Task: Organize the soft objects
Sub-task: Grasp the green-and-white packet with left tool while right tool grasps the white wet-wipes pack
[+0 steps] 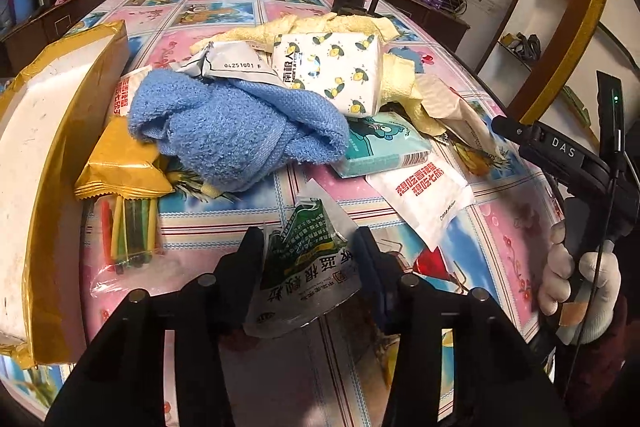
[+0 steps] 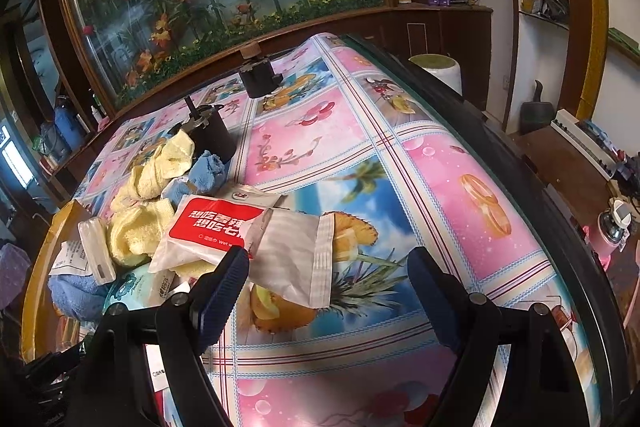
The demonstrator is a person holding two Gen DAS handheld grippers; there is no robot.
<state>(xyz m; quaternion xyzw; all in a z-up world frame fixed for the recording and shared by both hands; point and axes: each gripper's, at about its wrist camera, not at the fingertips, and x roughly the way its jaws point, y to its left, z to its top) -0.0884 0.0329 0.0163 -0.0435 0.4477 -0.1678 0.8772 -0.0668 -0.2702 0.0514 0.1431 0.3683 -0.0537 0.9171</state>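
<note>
My left gripper (image 1: 310, 247) is shut on a crumpled green and silver pouch (image 1: 308, 267), held just above the tablecloth. Beyond it lies a pile: a blue towel (image 1: 236, 131), a lemon-print tissue pack (image 1: 332, 71), a yellow towel (image 1: 320, 27), a teal tissue pack (image 1: 380, 143) and a white wet-wipe packet with red print (image 1: 424, 203). My right gripper (image 2: 328, 287) stands open over the table, its left finger beside a white paper packet (image 2: 296, 255). A red-labelled wet-wipe packet (image 2: 216, 227) and the yellow towel (image 2: 160, 171) lie to its left.
A large box with gold tape (image 1: 40, 167) sits at the left, with a gold snack packet (image 1: 120, 163) and a bag of coloured sticks (image 1: 128, 227) beside it. Two black cylinders (image 2: 216, 135) (image 2: 260, 75) stand at the back. The table edge (image 2: 520, 163) runs along the right. A gloved hand (image 1: 576, 279) holds the right tool.
</note>
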